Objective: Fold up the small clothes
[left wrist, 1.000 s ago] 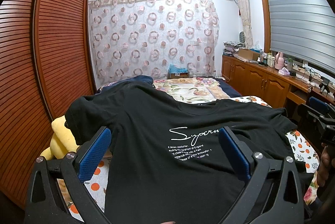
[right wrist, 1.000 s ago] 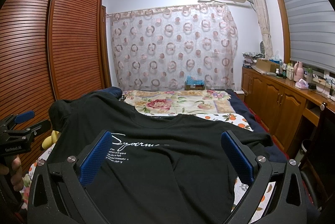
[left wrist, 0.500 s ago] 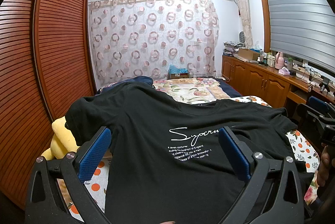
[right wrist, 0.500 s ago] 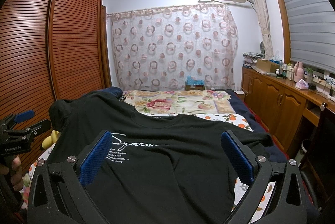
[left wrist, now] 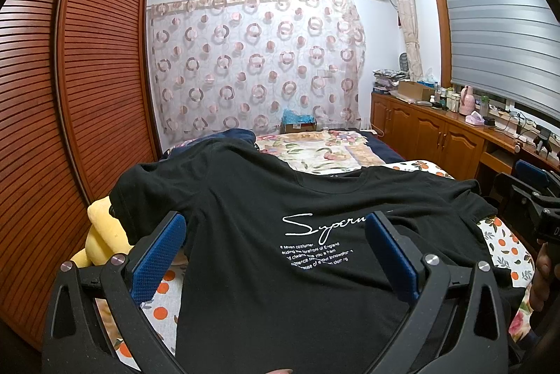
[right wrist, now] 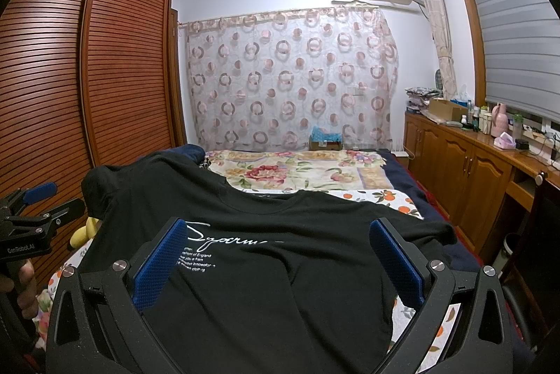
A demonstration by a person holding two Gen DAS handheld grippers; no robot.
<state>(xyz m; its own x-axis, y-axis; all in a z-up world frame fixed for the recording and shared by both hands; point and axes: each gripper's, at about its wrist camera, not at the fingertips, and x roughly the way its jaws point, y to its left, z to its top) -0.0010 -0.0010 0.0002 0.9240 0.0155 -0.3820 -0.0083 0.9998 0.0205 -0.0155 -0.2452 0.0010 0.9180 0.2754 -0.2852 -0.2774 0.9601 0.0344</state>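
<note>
Broadly, we saw a bed [left wrist: 504, 234] covered by a white sheet printed with oranges, and farther back a floral quilt [right wrist: 301, 171] of soft, puffy fabric. To our left stood a wardrobe [left wrist: 87, 94] of reddish-brown wood with horizontally slatted, slightly curved doors; to our right ran a low wooden cabinet [right wrist: 465, 174] with panelled doors. A sheer curtain [right wrist: 290, 76] patterned with pink rings hung across the far wall.

Across the near part of the bed lay the black T-shirt [left wrist: 280, 286], a matte knit, spread face up and fairly smooth. Its round neckline [left wrist: 332, 185] pointed away from us toward the curtain, and its hem came toward the cameras, so the long axis ran from us to the far wall. The sleeves reached out to left and right; the left one [left wrist: 147, 188] draped over something yellow and soft [left wrist: 101, 227] at the bed's edge. White script lettering [left wrist: 322, 223] crossed the chest, with small printed lines beneath.

We held the left gripper [left wrist: 276, 255] above the shirt's left half, its blue textured pads [left wrist: 159, 258] spread wide with nothing between them. The right gripper [right wrist: 280, 262] hovered over the right half, its ribbed blue pads [right wrist: 395, 262] likewise wide apart and gripping nothing. We could not tell whether either one touched the cloth.
</note>
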